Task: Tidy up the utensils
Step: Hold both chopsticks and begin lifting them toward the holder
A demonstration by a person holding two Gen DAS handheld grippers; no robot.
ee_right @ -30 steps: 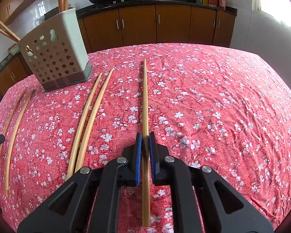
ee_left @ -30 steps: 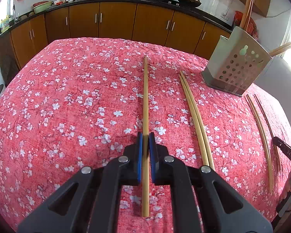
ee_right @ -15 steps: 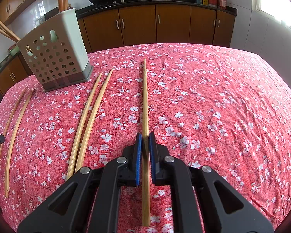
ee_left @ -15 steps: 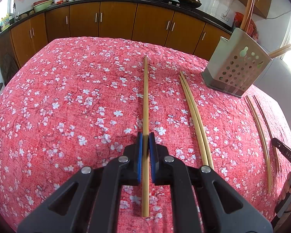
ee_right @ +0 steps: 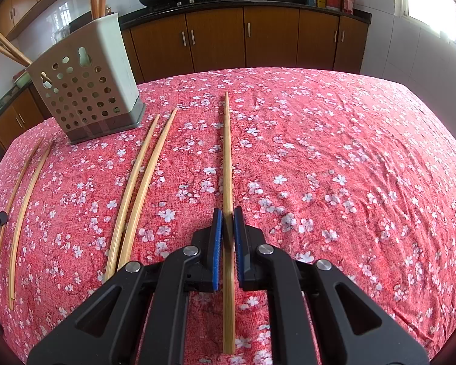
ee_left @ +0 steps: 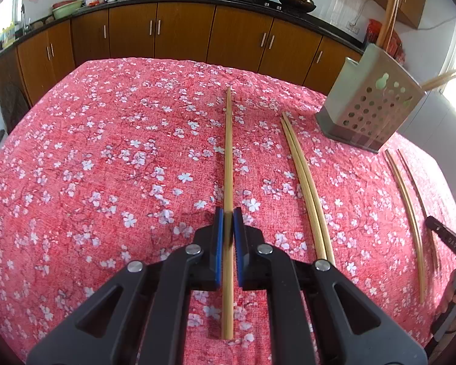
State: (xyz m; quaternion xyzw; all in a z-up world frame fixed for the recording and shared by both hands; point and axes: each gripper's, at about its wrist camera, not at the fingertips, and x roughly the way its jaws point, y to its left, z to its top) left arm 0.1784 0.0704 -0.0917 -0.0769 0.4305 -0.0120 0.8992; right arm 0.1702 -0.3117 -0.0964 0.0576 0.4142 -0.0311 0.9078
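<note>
Bamboo chopsticks (ee_left: 228, 152) (ee_right: 227, 152) still clamped, nothing moved.

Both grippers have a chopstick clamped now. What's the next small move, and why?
Probably lift the left gripper a little, raising its chopstick off the tablecloth, then carry it toward the perforated holder. Both grippers are shut on a chopstick, the right gripper on its chopstick; the holder already has chopsticks standing in it.

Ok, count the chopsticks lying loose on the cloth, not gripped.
4: one pair beside the left gripper's chopstick, another pair beside the right gripper's. None seem hidden.
</note>
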